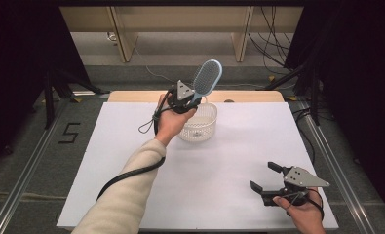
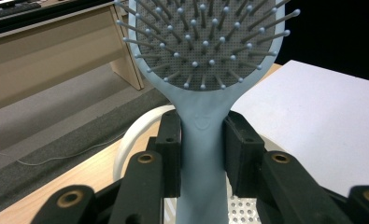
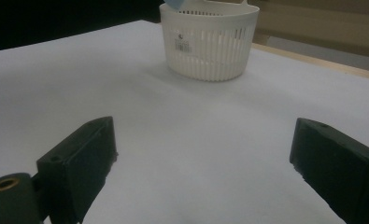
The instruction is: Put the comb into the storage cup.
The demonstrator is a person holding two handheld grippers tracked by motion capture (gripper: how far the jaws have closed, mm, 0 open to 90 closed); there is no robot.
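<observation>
A light blue hairbrush point(image 1: 207, 78) with grey bristles is held up in the air above the white slatted basket point(image 1: 199, 127). My left gripper point(image 1: 190, 100) is shut on its handle point(image 2: 202, 154), with the bristled head point(image 2: 205, 37) pointing up and away. The basket's rim point(image 2: 135, 128) shows just below the jaws. My right gripper point(image 1: 265, 178) rests low near the table's front right corner, open, with nothing between its fingers. From there the basket point(image 3: 209, 44) stands ahead on the white surface, with the brush's blue tip point(image 3: 177, 3) just above it.
A white sheet point(image 1: 229, 161) covers the table, with a wooden strip point(image 1: 248, 96) along the far edge. Beyond lie grey floor, wooden desk legs point(image 1: 123, 39) and cables point(image 1: 273, 48). Black curtains flank both sides.
</observation>
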